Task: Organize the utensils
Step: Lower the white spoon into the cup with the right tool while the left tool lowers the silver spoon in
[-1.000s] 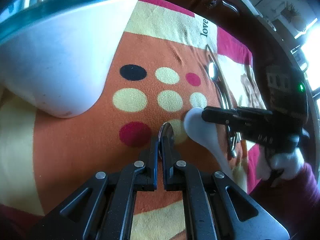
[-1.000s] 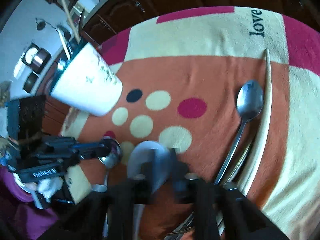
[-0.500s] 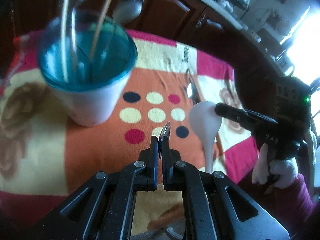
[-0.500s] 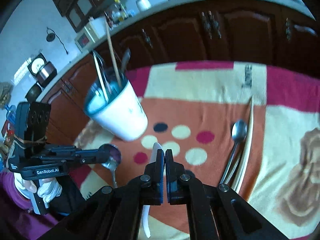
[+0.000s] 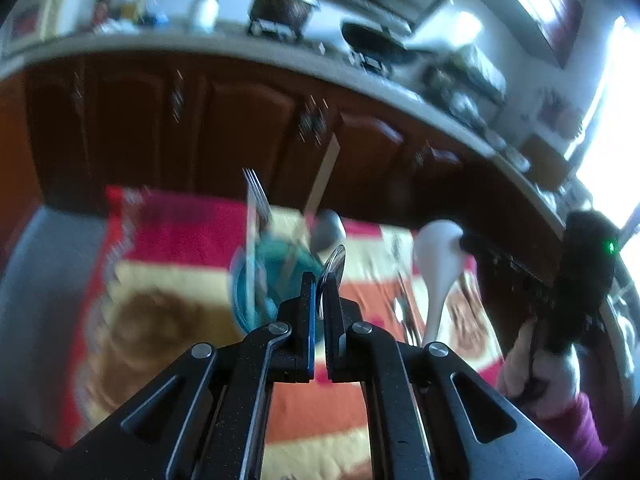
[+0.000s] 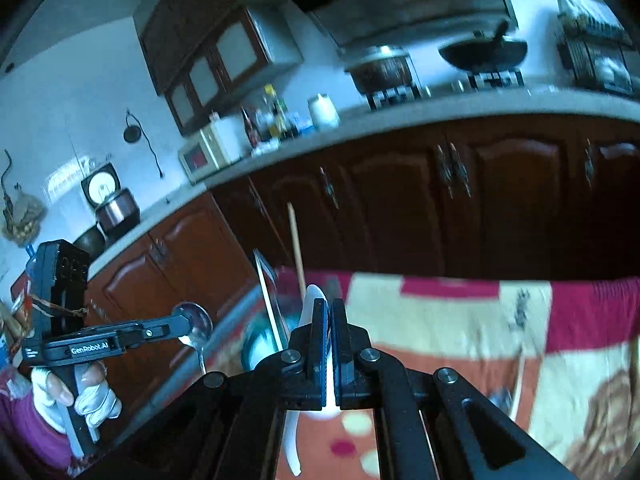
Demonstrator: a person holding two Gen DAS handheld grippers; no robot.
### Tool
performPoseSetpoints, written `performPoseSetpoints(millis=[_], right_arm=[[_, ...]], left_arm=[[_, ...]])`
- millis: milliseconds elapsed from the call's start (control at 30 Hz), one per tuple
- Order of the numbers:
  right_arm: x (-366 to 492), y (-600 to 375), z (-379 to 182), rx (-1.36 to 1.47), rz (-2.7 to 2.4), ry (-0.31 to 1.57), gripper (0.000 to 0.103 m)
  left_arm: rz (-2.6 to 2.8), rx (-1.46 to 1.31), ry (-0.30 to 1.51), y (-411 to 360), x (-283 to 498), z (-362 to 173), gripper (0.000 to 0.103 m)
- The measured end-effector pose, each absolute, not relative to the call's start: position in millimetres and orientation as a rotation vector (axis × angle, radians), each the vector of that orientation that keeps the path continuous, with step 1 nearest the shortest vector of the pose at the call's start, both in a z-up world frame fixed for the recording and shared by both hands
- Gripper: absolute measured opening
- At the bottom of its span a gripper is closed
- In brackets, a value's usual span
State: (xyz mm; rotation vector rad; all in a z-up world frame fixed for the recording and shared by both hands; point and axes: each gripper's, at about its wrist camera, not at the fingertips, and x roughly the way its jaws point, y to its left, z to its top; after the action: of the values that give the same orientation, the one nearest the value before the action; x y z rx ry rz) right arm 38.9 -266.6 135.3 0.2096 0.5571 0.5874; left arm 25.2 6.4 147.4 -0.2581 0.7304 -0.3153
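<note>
Left tongs [image 5: 319, 286] clamped tight on the bowl of a metal spoon [image 5: 334, 262], handle hanging down, lifted clear above the blanket [image 5: 180, 232]. Seen from the right side too: same spoon [image 6: 194, 322] pinched in that far-left tool, gloved hand [image 6: 86, 396] below it.

Just past the left tongs, near the middle, a blue-rimmed cup [image 5: 260, 280] standing on the blanket. Already in it: a fork [image 5: 256, 200], a chopstick [image 5: 324, 172] and a grey spoon [image 5: 328, 230], all poking up. A bit blurred, so hard to say more.

Right tongs [image 6: 329, 312] squeezed shut on a white soup spoon [image 5: 438, 256], bowl up, handle pointing down. Also up in the air, to the right of the cup.

Far right on the blanket, more things lying flat: another spoon [image 6: 500, 398] and a pale stick [image 6: 520, 372], not picked up yet.

Step in hand, most likely: carrying both spoons over to the cup. Next move: bring one spoon above the cup's mouth, handle first, miss the fork and chopstick, then let go. Best one at a time, to keep the two tools from bumping.
</note>
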Motion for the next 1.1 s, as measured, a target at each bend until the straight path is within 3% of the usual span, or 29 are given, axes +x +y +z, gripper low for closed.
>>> performPoseSetpoints(millis=[300,600,1100], right_arm=[[74.6,-194.7,135.0,0.147,0.526,0.469,0.001],[88.6,-183.3,96.7,0.120,0.492,0.511,0.001],[60.2,-192.1,63.4,0.100,0.531,0.654,0.001]], left_arm=[[-0.103,-0.130,0.590,28.9,72.4,152.3,0.002],[-0.038,-0.013,0.590,12.0,84.6,104.6,0.002],[-0.065,-0.006,0.655,-9.7,65.2,72.2,0.003]])
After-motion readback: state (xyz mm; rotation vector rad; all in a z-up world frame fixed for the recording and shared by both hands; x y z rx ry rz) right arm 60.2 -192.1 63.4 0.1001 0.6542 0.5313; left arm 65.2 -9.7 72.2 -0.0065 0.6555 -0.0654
